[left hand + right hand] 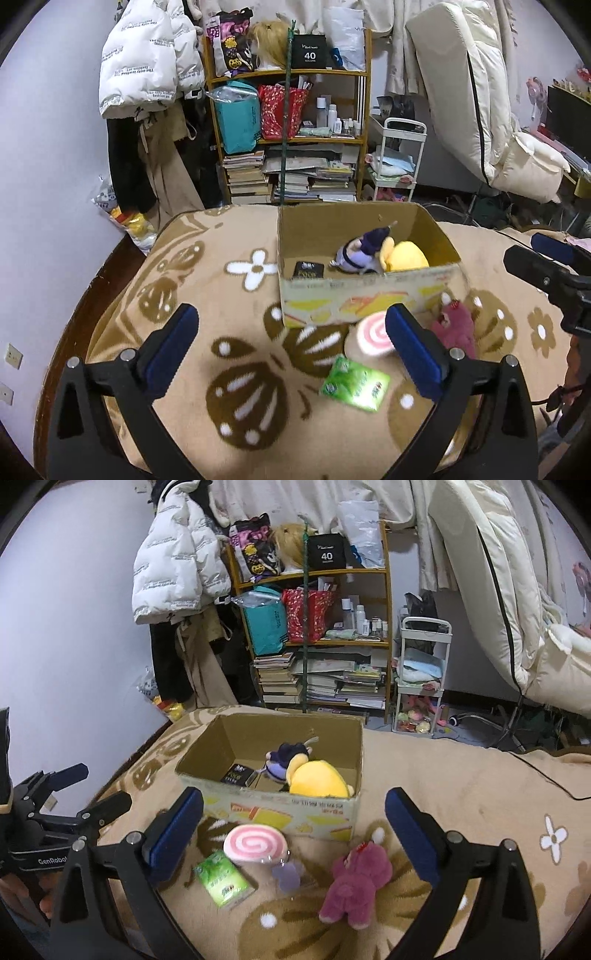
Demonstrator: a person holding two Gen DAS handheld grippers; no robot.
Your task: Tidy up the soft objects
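Two plush toys already lie in the box [207, 755]: a yellow one [317, 781] and a purple doll [282, 762]. Left on the blanket [461, 775], in front of the box, are the pink bear [356, 880], the swirl cushion [255, 843] and the green pack [221, 880]. My right gripper [293, 829] is spread wide and empty above them, with the bear nearest its right finger. My left gripper [291, 343] is also wide and empty, hovering over the pack. I judge the bear comes next. To do it well I should centre the fingers across its body, not a limb, come down until the pads straddle it, then squeeze firmly since plush gives, and lift clear of the box wall.
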